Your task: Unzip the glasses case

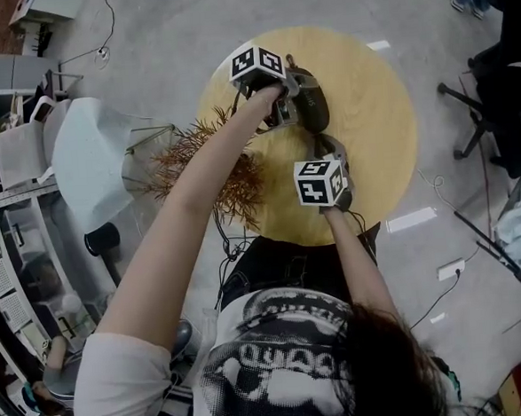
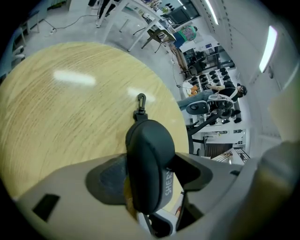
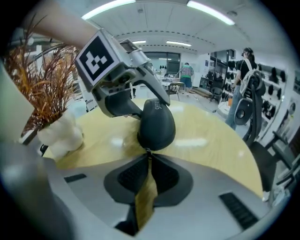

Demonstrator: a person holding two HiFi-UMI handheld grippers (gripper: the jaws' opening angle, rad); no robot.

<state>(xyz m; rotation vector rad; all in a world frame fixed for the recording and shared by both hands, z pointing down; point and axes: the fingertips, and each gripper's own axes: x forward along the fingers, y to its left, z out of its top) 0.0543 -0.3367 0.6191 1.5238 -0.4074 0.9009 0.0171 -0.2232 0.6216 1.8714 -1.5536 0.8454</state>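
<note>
**Both holding**

My right gripper (image 3: 149,158) has its jaws almost together, nipping the zip pull (image 3: 149,151) at the near end of the case (image 3: 156,123). Beyond it, my left gripper (image 2: 149,174) clamps the case on the table (image 1: 373,106).

Dark grey glasses case (image 2: 147,159); pale wood-grain table (image 2: 61,108); rust-brown dried plant (image 1: 240,193)

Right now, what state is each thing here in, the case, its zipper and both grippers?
glasses case, closed, clamped on edge.
zipper pull, pinched at the case's end nearest the right gripper, not yet drawn.
left gripper, shut on the glasses case.
right gripper, shut on the zipper pull.
</note>
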